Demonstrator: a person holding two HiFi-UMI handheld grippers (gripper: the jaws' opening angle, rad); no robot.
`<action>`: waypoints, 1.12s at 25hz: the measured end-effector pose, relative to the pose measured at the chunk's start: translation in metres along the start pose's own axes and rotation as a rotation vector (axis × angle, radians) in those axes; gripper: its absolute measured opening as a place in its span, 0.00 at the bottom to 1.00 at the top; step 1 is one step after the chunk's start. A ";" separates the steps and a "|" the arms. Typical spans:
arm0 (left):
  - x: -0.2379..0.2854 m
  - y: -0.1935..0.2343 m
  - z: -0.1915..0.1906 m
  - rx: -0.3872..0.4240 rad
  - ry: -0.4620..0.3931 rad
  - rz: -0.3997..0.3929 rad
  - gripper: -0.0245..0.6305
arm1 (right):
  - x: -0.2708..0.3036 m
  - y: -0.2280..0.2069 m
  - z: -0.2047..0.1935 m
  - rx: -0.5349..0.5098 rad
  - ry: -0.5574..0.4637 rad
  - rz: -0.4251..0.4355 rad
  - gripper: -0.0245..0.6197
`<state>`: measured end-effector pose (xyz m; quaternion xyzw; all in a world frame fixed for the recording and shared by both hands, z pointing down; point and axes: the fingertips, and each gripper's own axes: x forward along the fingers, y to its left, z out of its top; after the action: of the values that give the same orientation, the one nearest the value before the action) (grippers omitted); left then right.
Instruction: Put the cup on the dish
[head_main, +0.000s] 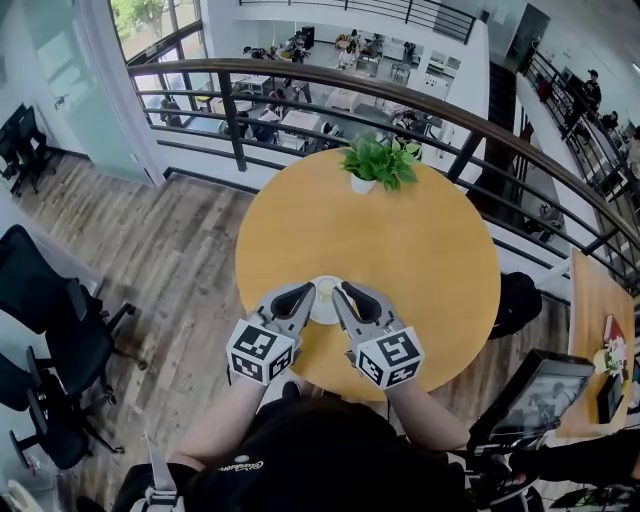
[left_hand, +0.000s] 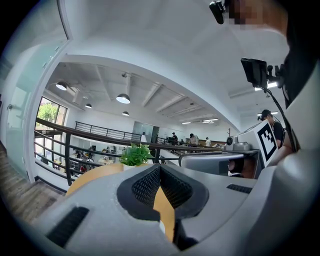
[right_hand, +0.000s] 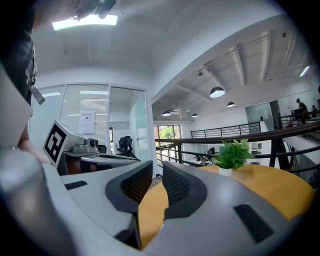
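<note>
Table (head_main: 420, 250) holds cup (head_main: 326, 289) on dish (head_main: 325, 314), between left gripper (head_main: 297, 293) and right gripper (head_main: 352, 292).

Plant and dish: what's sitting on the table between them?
Nothing: the head view shows only bare yellow table between the plant and the dish.

— Your left tongs (head_main: 300, 293) and right tongs (head_main: 352, 294) are pale grey moulded shells with black ribbed pads (left_hand: 145, 187).
— Each carries a black-and-white marker cube (head_main: 262, 352). You wear a black top (head_main: 300, 450) with small white print.
</note>
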<state>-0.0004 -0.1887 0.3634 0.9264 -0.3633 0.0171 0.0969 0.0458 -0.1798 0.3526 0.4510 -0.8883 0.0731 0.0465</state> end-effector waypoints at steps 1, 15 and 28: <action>0.000 0.000 0.000 -0.001 0.000 0.000 0.03 | 0.000 0.000 0.000 0.001 0.000 0.000 0.14; 0.000 0.002 -0.006 -0.006 0.011 -0.002 0.03 | 0.003 0.004 -0.008 0.016 0.015 0.006 0.12; -0.001 0.005 -0.015 -0.024 0.025 -0.009 0.03 | 0.006 0.008 -0.014 0.030 0.028 0.009 0.12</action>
<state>-0.0036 -0.1891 0.3784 0.9265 -0.3583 0.0241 0.1128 0.0360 -0.1778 0.3667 0.4465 -0.8884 0.0931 0.0516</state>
